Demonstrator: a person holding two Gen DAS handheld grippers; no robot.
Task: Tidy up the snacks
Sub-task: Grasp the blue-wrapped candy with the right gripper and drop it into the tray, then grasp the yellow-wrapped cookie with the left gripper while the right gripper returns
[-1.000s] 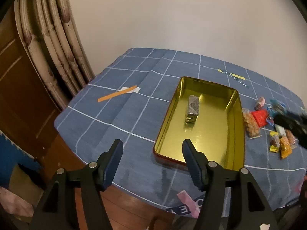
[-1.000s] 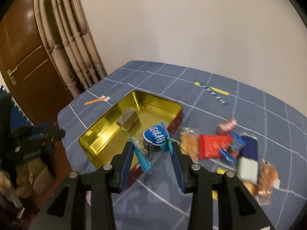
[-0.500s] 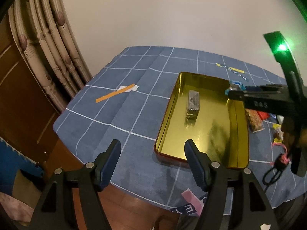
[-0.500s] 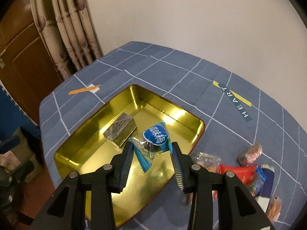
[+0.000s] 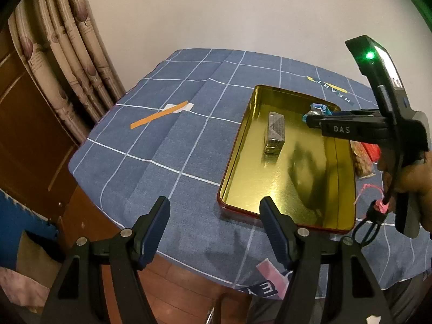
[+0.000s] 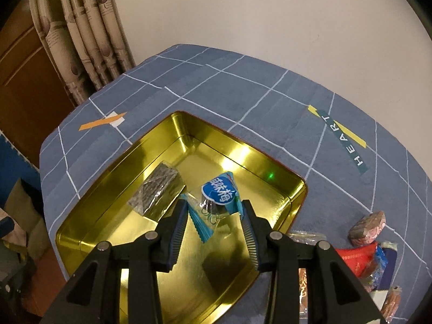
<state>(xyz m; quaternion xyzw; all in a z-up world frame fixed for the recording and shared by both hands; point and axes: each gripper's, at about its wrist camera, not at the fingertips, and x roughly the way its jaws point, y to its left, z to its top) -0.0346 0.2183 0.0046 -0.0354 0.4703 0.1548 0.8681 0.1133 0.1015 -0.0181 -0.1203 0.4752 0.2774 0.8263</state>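
A gold tin tray (image 6: 297, 189) with a red rim lies on the blue checked tablecloth; it also shows in the left wrist view (image 5: 235, 145). A grey foil snack bar (image 6: 156, 189) lies inside it, also in the left wrist view (image 5: 275, 132). My right gripper (image 6: 213, 210) is shut on a blue-and-clear snack packet (image 6: 218, 197) and holds it above the tray's inside, next to the bar. In the left wrist view the right gripper (image 5: 310, 118) reaches over the tray from the right. My left gripper (image 5: 216, 224) is open and empty above the table's near edge.
Several loose snack packets (image 6: 367, 245) lie on the cloth right of the tray. An orange strip (image 5: 159, 114) lies on the cloth to the left. Curtains (image 5: 70, 54) and a wooden door stand at the far left. The table edge drops off near my left gripper.
My right gripper has carried the blue packet from beside the tray to above its inside, lower and nearer the foil bar. The left gripper has barely moved.
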